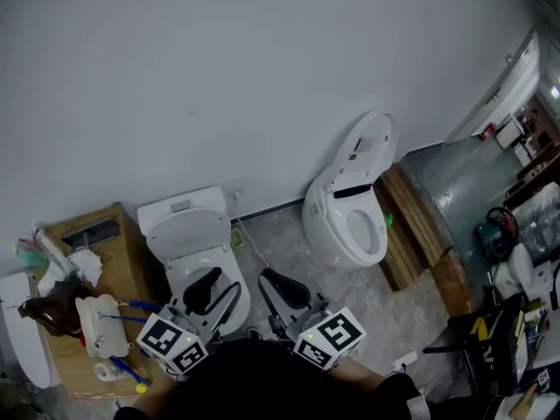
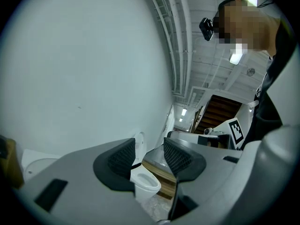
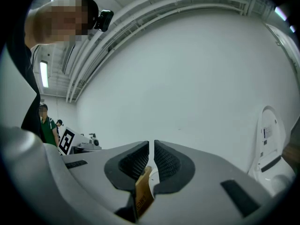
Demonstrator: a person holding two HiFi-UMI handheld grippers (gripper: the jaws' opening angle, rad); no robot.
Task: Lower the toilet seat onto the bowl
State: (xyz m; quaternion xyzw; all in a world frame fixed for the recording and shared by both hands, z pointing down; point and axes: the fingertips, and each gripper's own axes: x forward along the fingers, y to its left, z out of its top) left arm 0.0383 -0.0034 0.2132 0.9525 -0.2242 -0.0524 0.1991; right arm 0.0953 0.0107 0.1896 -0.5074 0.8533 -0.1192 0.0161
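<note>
Left gripper (image 1: 217, 294) jaws apart, right gripper (image 1: 278, 285) jaws together, both empty. The toilet seat (image 1: 187, 232) stands raised at the floor's back edge; tipped unsupported, it could slam onto the bowl (image 1: 178, 276).

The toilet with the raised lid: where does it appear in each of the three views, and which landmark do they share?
Head view: toilet right of centre, against the wall.
Left gripper view: low at centre, seen in the gap between the open fingers.
Right gripper view: at the far right edge.
Shared landmark: the white wall behind it.
</note>
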